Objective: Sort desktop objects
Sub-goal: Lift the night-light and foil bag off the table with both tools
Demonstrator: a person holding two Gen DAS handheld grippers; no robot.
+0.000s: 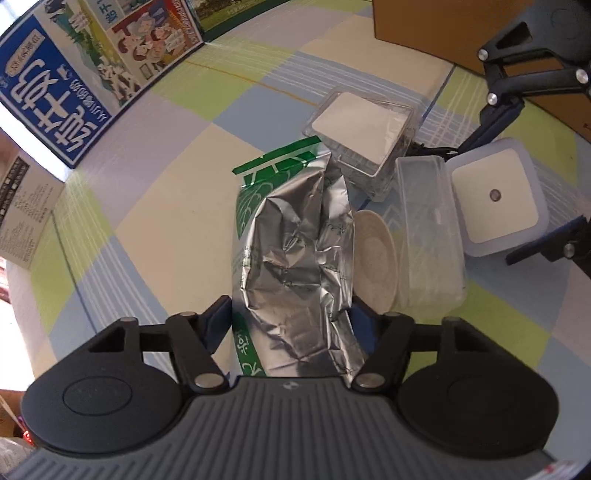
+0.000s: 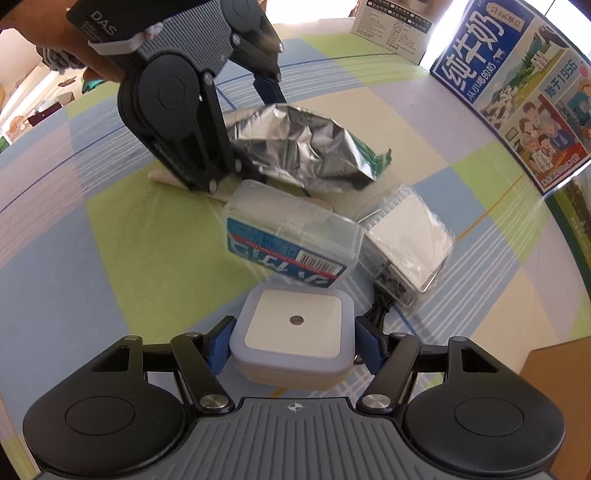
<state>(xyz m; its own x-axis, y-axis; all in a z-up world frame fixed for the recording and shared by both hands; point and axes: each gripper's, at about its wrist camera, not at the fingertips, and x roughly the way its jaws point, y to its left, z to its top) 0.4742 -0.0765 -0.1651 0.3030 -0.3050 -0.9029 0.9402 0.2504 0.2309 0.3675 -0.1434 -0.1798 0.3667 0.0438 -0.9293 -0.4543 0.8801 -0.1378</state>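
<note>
A crumpled silver foil bag with green print (image 1: 291,251) lies on the checked tablecloth between the fingers of my left gripper (image 1: 290,317), which is shut on it; the bag also shows in the right wrist view (image 2: 306,147). My right gripper (image 2: 293,341) is shut on a white square night light (image 2: 293,325), which also shows at the right of the left wrist view (image 1: 495,195). Between them lie a clear plastic box with a blue label (image 2: 291,240), a clear box of small metal parts (image 2: 406,236) and a round beige coaster (image 1: 375,254).
A blue milk carton box (image 1: 55,85) stands at the table's far side, also in the right wrist view (image 2: 517,85). A brown cardboard box (image 1: 424,26) stands at the back right. A white printed box (image 1: 22,206) stands at the left. A black cable (image 2: 380,314) lies by the parts box.
</note>
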